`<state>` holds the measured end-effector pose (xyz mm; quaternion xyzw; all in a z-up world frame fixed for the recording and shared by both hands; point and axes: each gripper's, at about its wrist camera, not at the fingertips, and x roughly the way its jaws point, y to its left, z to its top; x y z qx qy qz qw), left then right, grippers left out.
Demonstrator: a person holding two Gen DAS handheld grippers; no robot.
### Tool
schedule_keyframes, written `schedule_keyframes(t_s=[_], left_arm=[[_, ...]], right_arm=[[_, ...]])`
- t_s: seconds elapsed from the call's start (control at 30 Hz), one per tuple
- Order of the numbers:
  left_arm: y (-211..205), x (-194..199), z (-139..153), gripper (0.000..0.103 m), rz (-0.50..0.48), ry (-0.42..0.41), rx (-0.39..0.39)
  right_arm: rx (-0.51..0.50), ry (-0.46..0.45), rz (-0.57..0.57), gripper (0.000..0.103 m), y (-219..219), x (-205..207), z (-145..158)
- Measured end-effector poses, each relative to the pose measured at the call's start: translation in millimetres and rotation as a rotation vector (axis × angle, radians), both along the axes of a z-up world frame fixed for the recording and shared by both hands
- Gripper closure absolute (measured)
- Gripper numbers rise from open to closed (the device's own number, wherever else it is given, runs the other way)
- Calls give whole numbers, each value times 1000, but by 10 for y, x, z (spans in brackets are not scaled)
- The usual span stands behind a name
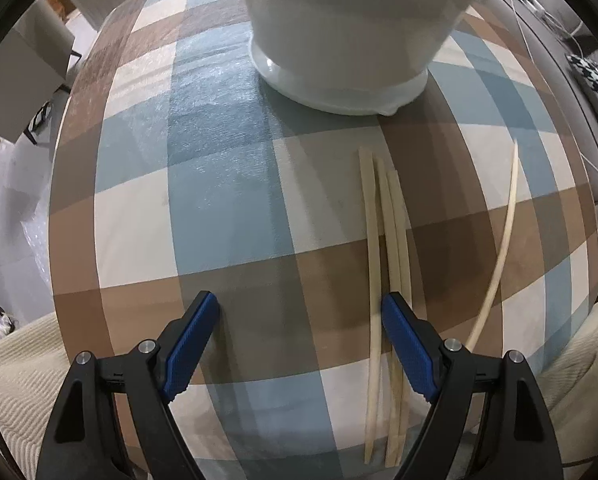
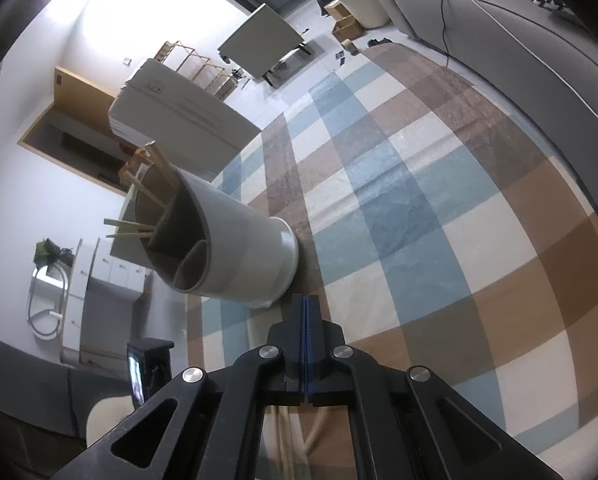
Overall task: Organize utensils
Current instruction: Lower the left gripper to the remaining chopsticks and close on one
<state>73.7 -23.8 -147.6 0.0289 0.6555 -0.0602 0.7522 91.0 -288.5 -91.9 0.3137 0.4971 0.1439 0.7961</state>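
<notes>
Three pale wooden chopsticks lie side by side on the checked tablecloth, and a fourth chopstick lies apart to their right. My left gripper is open and low over the cloth, its right pad resting beside the bundle. A white utensil holder stands beyond them. In the right wrist view the holder has grey compartments with several chopsticks standing in them. My right gripper is shut and empty, just in front of the holder's base. Chopsticks show below it.
The table carries a blue, brown and cream checked cloth. A cream cushion lies along the near edge. A grey sofa with cables lies to the right. A phone on a stand is at the table's left edge.
</notes>
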Motion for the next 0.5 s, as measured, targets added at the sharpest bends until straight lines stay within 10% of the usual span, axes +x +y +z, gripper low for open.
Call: schedule_keyframes(t_s=[0.5], left_arm=[[-407, 392, 106, 41, -9, -75, 36]], right_arm=[[-13, 73, 17, 103, 17, 50, -204]])
